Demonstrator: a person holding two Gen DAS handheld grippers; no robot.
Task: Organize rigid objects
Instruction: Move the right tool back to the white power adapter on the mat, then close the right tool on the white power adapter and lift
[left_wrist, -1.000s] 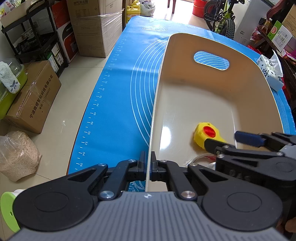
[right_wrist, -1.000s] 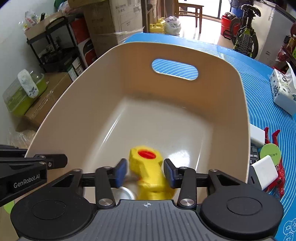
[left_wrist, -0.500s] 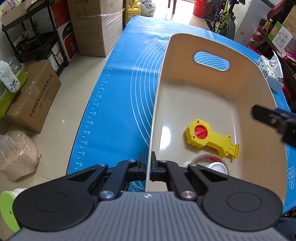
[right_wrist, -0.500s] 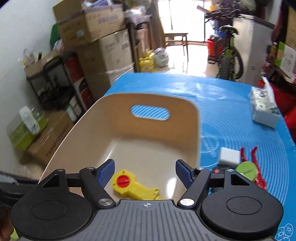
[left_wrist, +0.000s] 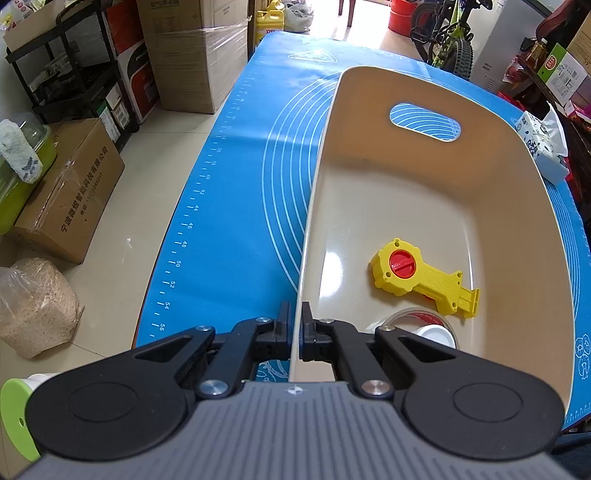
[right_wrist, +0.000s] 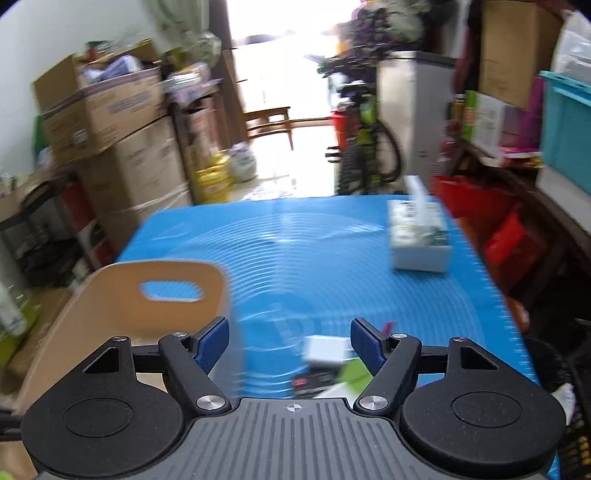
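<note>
Clamped together on the near-left rim of the beige tub (left_wrist: 517, 206), the left gripper (left_wrist: 294, 325) has one finger outside the wall and one inside, with the thin wall pinched between the pads. Inside the tub, on its floor, a yellow tool with a red dial (left_wrist: 417, 275) is seen lying flat, its handle pointed toward the tub's right wall. Just nearer the gripper than the tool, a clear round lid or container (left_wrist: 424, 326) is partly hidden behind the finger linkage.

Spread wide with nothing between them, the blue-padded fingers (right_wrist: 212, 341) of the right gripper (right_wrist: 290, 343) are held above the blue mat (right_wrist: 314, 258), right of the tub's right wall. The view is blurred. Beyond the fingertips, to the tub's right, a small white block (right_wrist: 327, 349) and some dark and green items too smeared to identify are lying on the mat. Farther off, right of the tub's far end, a tissue pack (right_wrist: 419, 236) is standing on the mat.
</note>
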